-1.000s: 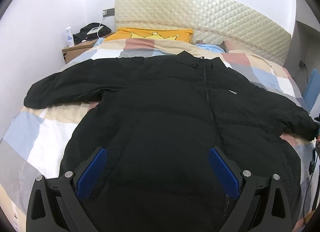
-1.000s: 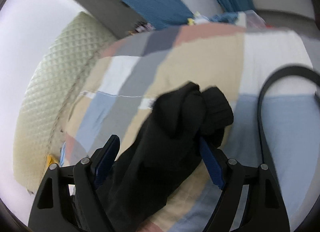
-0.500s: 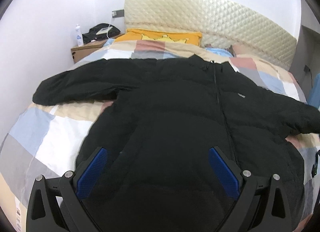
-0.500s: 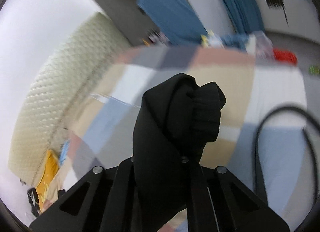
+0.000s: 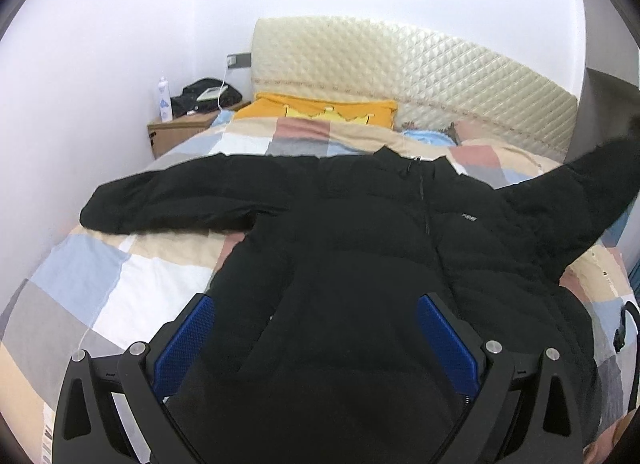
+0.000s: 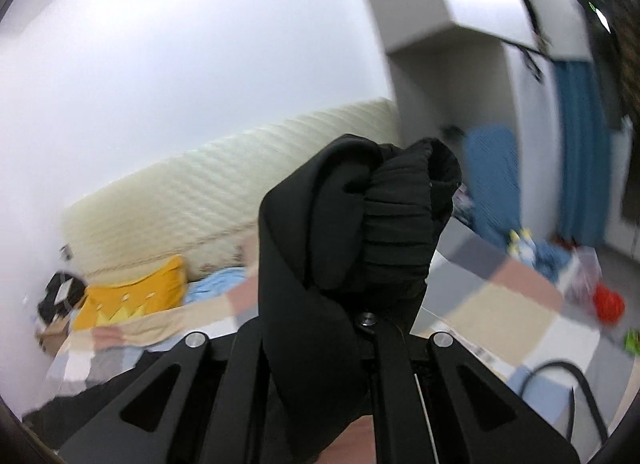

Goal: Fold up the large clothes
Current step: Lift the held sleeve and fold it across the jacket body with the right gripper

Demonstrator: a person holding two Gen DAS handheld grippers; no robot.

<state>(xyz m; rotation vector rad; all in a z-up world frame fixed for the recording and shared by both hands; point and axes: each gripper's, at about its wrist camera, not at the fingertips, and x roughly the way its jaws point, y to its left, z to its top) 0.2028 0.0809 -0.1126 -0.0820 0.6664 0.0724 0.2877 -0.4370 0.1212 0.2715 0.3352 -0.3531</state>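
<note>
Right wrist view: right hand-held gripper point(image 6: 372, 324) clamped on the sleeve cuff point(image 6: 396, 223) of a black puffer jacket point(image 5: 340, 248), raised off the bed point(image 5: 100, 284).

Left hand-held gripper point(image 5: 316, 340) hangs wide open, holding nothing, with the jacket's lower front directly ahead of and beneath its blue pads point(image 5: 186, 340); the zipped jacket lies face up on the patchwork quilt, its left sleeve point(image 5: 176, 199) stretched out ahead-left, the lifted sleeve far to its right. To fold well, I judge the right should carry the cuff across the chest toward the zip, keeping the sleeve taut and flat, while the left pins the body so the padding does not drag or bunch.
</note>
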